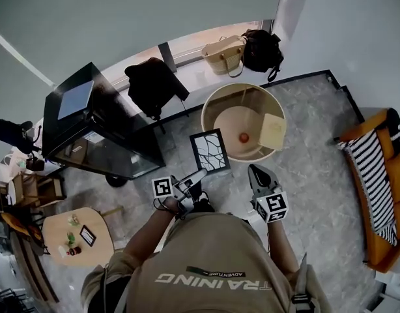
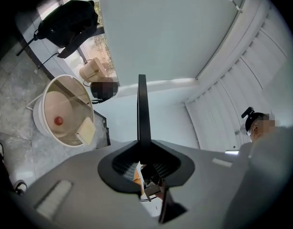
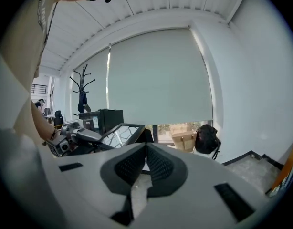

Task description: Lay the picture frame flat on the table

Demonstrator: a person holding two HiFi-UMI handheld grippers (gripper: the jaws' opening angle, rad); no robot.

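Observation:
The picture frame [image 1: 210,151], black-edged with a white branch print, is held up in the air in front of the person. My left gripper [image 1: 198,175] is shut on its lower edge. In the left gripper view the frame [image 2: 142,109] shows edge-on as a thin black bar rising from between the jaws of my left gripper [image 2: 142,150]. The round beige table [image 1: 213,103] with a raised rim stands just beyond the frame. To the frame's right hangs my right gripper [image 1: 256,171], shut and holding nothing. The right gripper view has the tilted frame [image 3: 119,133] left of my right gripper [image 3: 146,150].
On the round table lie a small red ball [image 1: 243,137] and a beige square card [image 1: 272,132]. A black cabinet [image 1: 89,126] stands left and a dark bag on a chair [image 1: 154,83] behind. An orange sofa with a striped cushion [image 1: 374,188] is right, a small wooden table [image 1: 53,235] lower left.

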